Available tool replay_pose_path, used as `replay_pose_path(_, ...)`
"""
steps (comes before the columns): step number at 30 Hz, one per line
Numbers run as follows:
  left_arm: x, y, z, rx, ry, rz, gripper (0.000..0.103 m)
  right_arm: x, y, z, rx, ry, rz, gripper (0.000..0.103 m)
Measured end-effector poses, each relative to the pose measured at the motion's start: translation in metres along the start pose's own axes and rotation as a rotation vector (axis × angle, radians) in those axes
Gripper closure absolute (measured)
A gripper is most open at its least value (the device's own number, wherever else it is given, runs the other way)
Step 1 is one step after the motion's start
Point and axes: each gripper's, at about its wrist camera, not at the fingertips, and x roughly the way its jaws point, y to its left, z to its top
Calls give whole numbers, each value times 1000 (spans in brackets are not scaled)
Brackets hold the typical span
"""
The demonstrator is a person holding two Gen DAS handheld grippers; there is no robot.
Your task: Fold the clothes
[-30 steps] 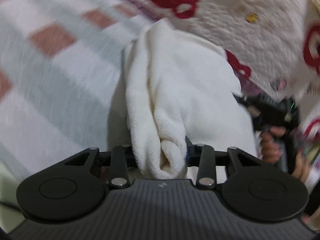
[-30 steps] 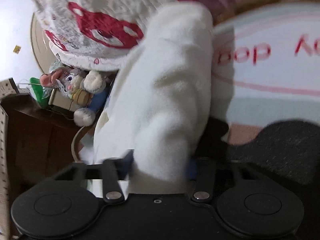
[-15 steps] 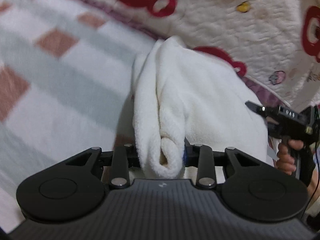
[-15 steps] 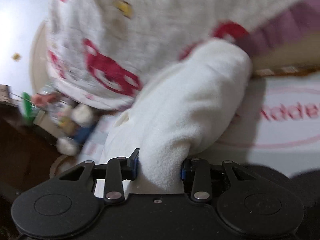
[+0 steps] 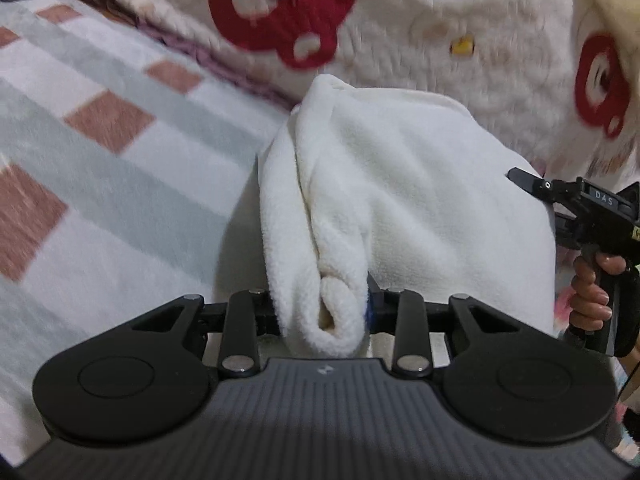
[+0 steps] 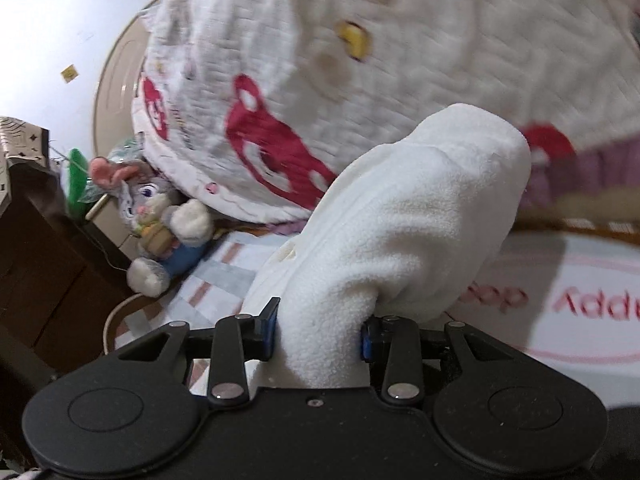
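A cream fleece garment hangs bunched between both grippers, lifted off the checked blanket. My left gripper is shut on a rolled edge of it, which hides both pads. In the right wrist view the same fleece garment fills the jaws of my right gripper, which is shut on a thick fold. From the left wrist view the right gripper shows at the garment's far right edge, held by a hand.
A quilted white cover with red prints lies heaped behind the garment. A stuffed rabbit toy and a dark wooden cabinet stand at the left. A pale mat with pink lettering lies at the right.
Both grippers have risen with the garment, and the quilted cover now fills more of both views. The right gripper has rolled, so the bed and toy sit lower in its view.
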Motion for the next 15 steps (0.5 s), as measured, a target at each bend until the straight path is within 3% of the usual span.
replay_pose_path(6, -54, 7, 20, -4, -131, 61, 72, 18, 67, 29, -162, 23, 91, 62)
replay_pose_path(15, -132, 54, 31, -123, -298, 184, 72, 83, 154, 29, -311, 51, 221, 62)
